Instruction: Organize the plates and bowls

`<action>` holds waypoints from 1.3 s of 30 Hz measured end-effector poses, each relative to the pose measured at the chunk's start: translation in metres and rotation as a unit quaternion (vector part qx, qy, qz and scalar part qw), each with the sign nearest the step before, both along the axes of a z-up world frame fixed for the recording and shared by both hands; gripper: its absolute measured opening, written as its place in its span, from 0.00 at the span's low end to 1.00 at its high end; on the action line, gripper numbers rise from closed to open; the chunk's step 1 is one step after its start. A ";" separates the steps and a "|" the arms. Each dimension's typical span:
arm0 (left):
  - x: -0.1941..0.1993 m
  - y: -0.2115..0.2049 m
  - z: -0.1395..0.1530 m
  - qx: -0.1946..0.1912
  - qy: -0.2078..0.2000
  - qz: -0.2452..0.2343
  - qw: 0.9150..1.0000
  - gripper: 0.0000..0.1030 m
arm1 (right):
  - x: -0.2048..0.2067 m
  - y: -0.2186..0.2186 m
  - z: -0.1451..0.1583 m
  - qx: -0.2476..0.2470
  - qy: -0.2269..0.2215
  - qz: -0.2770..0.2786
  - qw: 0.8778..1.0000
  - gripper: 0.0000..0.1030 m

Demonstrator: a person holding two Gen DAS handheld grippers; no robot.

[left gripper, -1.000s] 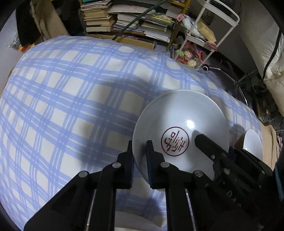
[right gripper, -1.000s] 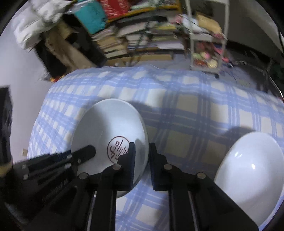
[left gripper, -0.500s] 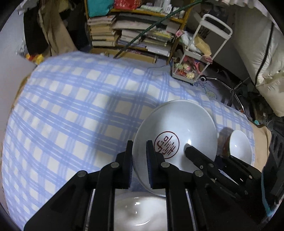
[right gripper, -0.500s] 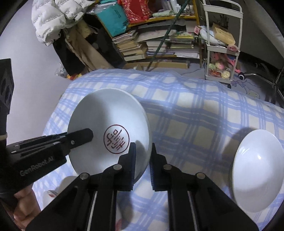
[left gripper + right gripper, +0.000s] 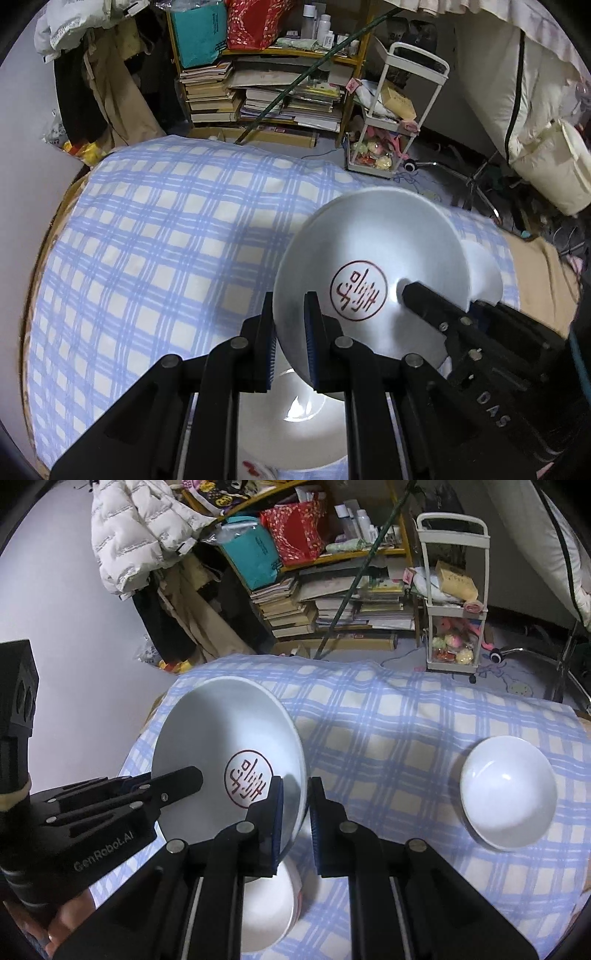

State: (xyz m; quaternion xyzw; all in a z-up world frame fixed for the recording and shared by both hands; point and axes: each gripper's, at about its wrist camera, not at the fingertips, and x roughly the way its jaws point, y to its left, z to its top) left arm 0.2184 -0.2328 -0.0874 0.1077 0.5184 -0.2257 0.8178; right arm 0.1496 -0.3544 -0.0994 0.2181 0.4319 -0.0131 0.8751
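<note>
While both claws, left claw and right claw, clench opposite rims of the stamped bowl, another bowl sits directly beneath.

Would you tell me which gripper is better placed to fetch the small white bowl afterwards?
Right, probably: the small white bowl lies on its side of the stamped bowl, though both grippers currently clamp that rim.
</note>
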 end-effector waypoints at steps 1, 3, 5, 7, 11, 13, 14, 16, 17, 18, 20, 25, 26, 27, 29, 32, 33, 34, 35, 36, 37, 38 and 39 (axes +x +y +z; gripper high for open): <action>-0.003 0.003 -0.002 0.004 0.003 0.001 1.000 0.12 | -0.002 0.002 0.001 -0.002 0.000 0.002 1.000 0.15; -0.008 0.009 -0.004 -0.001 0.012 0.004 1.000 0.12 | -0.006 0.005 0.002 0.001 0.002 0.004 1.000 0.14; -0.014 0.018 -0.004 -0.009 0.020 0.010 1.000 0.12 | -0.012 0.008 0.003 0.006 0.005 0.007 1.000 0.15; -0.021 0.025 -0.005 -0.013 0.024 0.016 1.000 0.12 | -0.017 0.015 0.003 0.006 0.009 0.014 1.000 0.14; -0.034 0.038 -0.006 -0.013 0.027 0.026 0.999 0.12 | -0.025 0.027 0.002 0.005 0.017 0.022 1.000 0.15; -0.040 0.043 -0.007 -0.011 0.030 0.029 0.999 0.12 | -0.030 0.032 0.000 0.005 0.018 0.026 0.999 0.15; -0.044 0.046 -0.007 -0.013 0.030 0.030 0.999 0.12 | -0.034 0.035 -0.001 0.004 0.019 0.028 0.999 0.15; -0.050 0.052 -0.010 -0.017 0.035 0.032 0.999 0.12 | -0.042 0.041 -0.003 -0.002 0.020 0.036 0.999 0.15; -0.053 0.054 -0.011 -0.016 0.035 0.035 0.999 0.12 | -0.046 0.043 -0.005 0.001 0.022 0.037 0.999 0.15; -0.055 0.056 -0.013 -0.014 0.035 0.036 0.999 0.12 | -0.049 0.045 -0.008 0.006 0.025 0.039 0.999 0.15; -0.061 0.060 -0.017 -0.012 0.036 0.040 0.998 0.12 | -0.054 0.047 -0.013 0.010 0.028 0.044 0.999 0.15; -0.064 0.071 -0.033 -0.019 0.054 0.062 0.996 0.12 | -0.053 0.056 -0.027 0.003 0.044 0.059 0.997 0.15; -0.064 0.072 -0.035 -0.016 0.056 0.064 0.996 0.12 | -0.052 0.059 -0.030 0.002 0.055 0.065 0.996 0.15; -0.065 0.072 -0.037 -0.013 0.057 0.066 0.996 0.12 | -0.051 0.060 -0.032 -0.001 0.062 0.071 0.996 0.15; -0.067 0.076 -0.041 -0.013 0.061 0.066 0.996 0.12 | -0.051 0.065 -0.038 -0.008 0.073 0.082 0.994 0.14; -0.066 0.080 -0.043 -0.014 0.063 0.072 0.995 0.12 | -0.051 0.072 -0.046 -0.011 0.086 0.088 0.992 0.14; -0.066 0.082 -0.044 -0.017 0.064 0.074 0.995 0.12 | -0.050 0.075 -0.048 -0.016 0.087 0.092 0.992 0.14; -0.064 0.083 -0.044 -0.019 0.066 0.076 0.995 0.12 | -0.050 0.076 -0.049 -0.020 0.087 0.094 0.992 0.14; -0.063 0.085 -0.045 -0.022 0.068 0.078 0.994 0.12 | -0.049 0.078 -0.050 -0.025 0.087 0.095 0.991 0.14; -0.062 0.086 -0.046 -0.026 0.070 0.081 0.994 0.12 | -0.049 0.079 -0.050 -0.027 0.086 0.096 0.991 0.14; -0.061 0.087 -0.047 -0.029 0.073 0.083 0.993 0.12 | -0.048 0.080 -0.052 -0.028 0.086 0.096 0.991 0.14; -0.061 0.088 -0.048 -0.030 0.074 0.085 0.993 0.12 | -0.047 0.080 -0.052 -0.027 0.086 0.096 0.991 0.14; -0.060 0.088 -0.050 -0.031 0.075 0.086 0.993 0.12 | -0.046 0.081 -0.053 -0.026 0.087 0.097 0.991 0.14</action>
